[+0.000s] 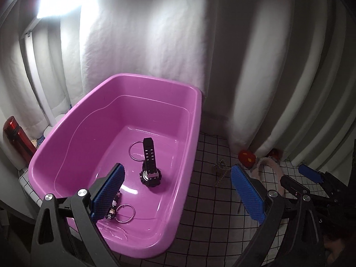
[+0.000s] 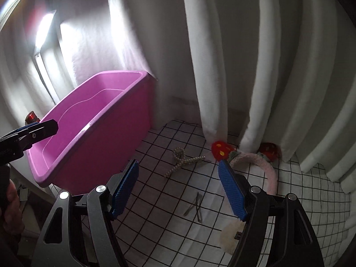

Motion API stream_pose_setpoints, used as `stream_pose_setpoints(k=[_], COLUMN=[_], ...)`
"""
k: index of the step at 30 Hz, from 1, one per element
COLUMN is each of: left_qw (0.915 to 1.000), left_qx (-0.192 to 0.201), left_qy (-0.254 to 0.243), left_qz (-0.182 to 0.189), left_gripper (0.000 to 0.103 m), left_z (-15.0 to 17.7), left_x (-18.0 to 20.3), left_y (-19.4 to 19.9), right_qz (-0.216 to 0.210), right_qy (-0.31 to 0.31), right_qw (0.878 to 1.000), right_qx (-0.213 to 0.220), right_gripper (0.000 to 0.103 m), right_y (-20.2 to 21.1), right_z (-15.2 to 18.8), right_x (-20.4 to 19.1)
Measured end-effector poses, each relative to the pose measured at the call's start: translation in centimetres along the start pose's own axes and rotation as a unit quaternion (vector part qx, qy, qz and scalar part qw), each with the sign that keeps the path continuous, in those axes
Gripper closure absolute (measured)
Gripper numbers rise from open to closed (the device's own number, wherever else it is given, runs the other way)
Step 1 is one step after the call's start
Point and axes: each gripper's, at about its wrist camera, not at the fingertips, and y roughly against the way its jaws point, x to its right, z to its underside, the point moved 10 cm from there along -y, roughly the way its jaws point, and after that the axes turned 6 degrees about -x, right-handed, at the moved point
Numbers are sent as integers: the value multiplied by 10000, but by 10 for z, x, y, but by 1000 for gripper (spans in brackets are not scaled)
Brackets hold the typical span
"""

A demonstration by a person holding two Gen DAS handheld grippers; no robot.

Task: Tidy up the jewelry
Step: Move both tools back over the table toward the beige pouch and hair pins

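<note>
With both the right gripper (image 2: pixel 178 191) and left gripper (image 1: pixel 178 191) spread empty, the pearl hair clip (image 2: pixel 181 161) lies just beyond the right fingertips, light, slippery, best pinched across its middle.

Each gripper, the left gripper (image 1: pixel 178 189) and the right gripper (image 2: pixel 179 189), has two black angular arms with triangular cut-outs and round silver screws at the joints. The fingers (image 2: pixel 232 192) carry flat blue pads with a fine ribbed texture on the inner faces. Beside the pink tub (image 2: pixel 115 120), the left gripper shows the same black body with a small screw and a blue edge.
</note>
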Motion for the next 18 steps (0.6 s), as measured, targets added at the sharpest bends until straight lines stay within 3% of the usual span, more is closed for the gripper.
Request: stream_pose_setpoints(k=[8,18], left_qw=[9958,9877], left_qx=[-202,-978], left_qy=[-720,-1100], left_qz=[522,532], left_gripper=[8,8], left_z=[21,73], left_x=[86,127], left_y=[-19,-91], right_qz=[463,452], right_qy=[-892,-1405], right_qw=[9948,9869], right_qx=[-194,-654], right_gripper=[32,32], right_y=[24,3], right_z=[66,124], right_x=[83,110])
